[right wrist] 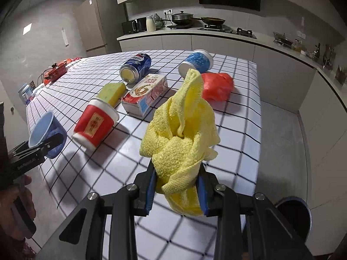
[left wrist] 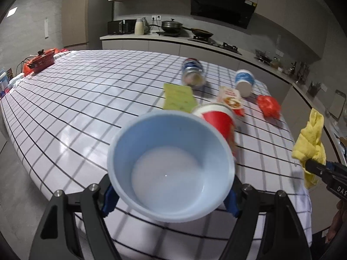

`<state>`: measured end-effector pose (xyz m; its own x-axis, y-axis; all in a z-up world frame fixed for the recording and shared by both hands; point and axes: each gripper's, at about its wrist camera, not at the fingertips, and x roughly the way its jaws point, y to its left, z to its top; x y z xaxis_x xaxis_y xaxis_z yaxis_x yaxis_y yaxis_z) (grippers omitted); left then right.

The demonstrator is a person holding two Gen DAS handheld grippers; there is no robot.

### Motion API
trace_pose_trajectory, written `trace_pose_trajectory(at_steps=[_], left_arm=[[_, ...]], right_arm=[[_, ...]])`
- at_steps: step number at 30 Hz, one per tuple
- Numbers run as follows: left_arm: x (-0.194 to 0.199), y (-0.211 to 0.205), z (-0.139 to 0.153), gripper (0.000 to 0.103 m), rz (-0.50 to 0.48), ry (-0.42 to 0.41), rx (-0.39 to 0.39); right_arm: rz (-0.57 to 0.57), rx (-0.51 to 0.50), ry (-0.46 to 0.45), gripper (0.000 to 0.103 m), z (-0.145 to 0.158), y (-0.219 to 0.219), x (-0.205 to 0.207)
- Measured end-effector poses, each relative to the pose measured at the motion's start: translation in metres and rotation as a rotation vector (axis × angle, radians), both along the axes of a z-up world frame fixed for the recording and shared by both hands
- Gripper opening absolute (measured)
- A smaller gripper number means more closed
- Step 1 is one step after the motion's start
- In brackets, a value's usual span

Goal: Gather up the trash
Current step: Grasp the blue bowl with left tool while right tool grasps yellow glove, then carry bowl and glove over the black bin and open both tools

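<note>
On the white black-gridded tablecloth [right wrist: 238, 117], bare left of the tipped red paper cup [right wrist: 95, 122], the left gripper [left wrist: 169, 197] clamps a pale-blue plastic bowl [left wrist: 171, 166] while the right gripper [right wrist: 176, 191] pinches a crumpled yellow cloth [right wrist: 182, 134].

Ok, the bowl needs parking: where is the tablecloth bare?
Bare: the wide stretch of tablecloth between the red pot and the green sponge. Crowded: the red cup, carton, can and red bag.
</note>
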<state>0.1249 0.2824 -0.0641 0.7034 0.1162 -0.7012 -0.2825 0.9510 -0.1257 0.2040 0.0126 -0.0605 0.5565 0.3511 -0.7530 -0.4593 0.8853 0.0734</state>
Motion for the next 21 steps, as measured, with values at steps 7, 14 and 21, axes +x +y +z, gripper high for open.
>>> trace_pose_trajectory(at_steps=[7, 14, 21], left_arm=[[-0.006, -0.046, 0.003, 0.078, -0.06, -0.002, 0.004], [0.003, -0.105, 0.009, 0.078, -0.151, -0.01, 0.007], [0.015, -0.167, 0.012, 0.078, -0.263, -0.013, 0.004]], right_arm=[[-0.042, -0.003, -0.013, 0.035, 0.006, -0.053, -0.026], [-0.124, -0.006, -0.018, 0.035, 0.012, -0.114, -0.038], [-0.222, -0.021, -0.015, 0.035, 0.014, -0.183, -0.048]])
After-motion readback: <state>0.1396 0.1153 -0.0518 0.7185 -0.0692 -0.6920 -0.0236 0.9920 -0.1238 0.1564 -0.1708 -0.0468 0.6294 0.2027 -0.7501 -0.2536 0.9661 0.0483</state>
